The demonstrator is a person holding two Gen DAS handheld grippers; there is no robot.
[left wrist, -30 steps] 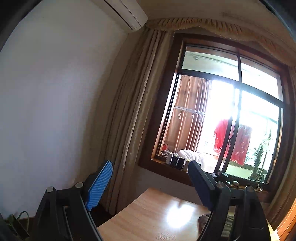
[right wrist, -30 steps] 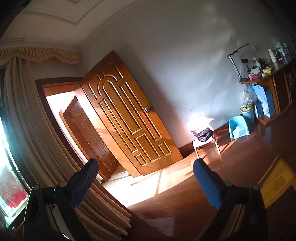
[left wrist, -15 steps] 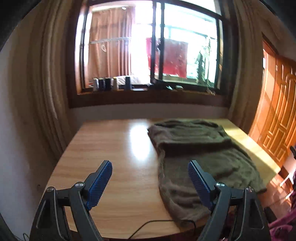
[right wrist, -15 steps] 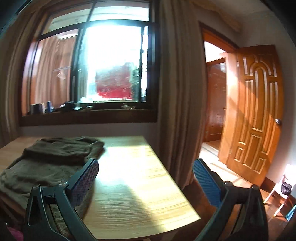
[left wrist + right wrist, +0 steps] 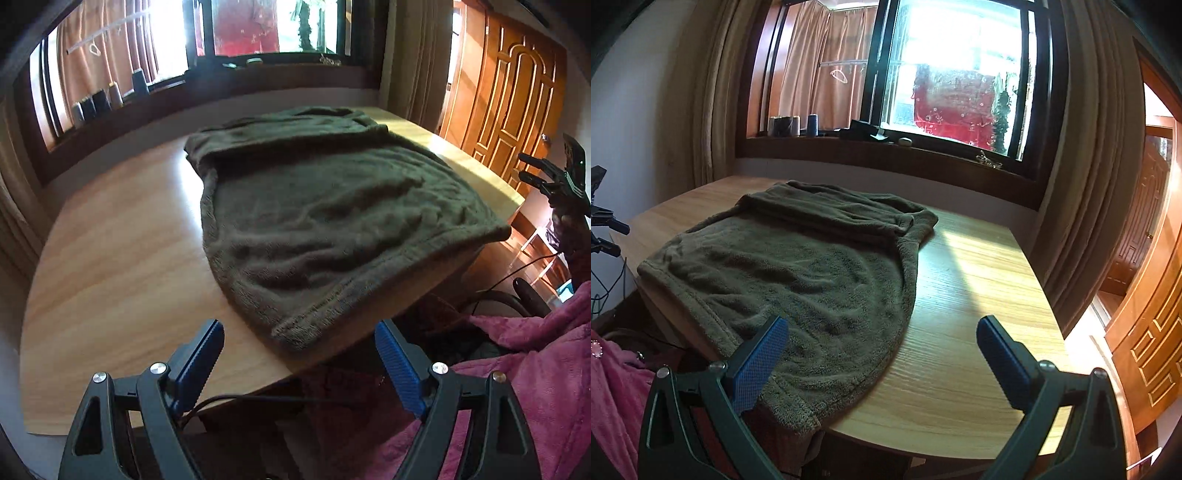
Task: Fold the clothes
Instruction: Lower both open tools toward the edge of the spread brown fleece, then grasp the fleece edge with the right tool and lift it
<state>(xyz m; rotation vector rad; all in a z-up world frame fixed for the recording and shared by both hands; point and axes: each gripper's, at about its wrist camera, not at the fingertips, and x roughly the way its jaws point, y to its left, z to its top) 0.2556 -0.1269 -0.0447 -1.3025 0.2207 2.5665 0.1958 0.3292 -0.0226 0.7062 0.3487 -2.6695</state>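
Surface [image 5: 110, 251]: wooden. Garment [image 5: 332, 221]: olive fleece, spread centre toward 3 o'clock, top turned over at 12, hem overhanging near edge. Left tongs [image 5: 299, 362], right tongs [image 5: 882, 354]: released, empty, poised near hem. Stage undetermined; further folding would require gripping an edge.

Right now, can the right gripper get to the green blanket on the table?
Probably yes. The right gripper is open just above the blanket's near edge, and nothing lies between them.
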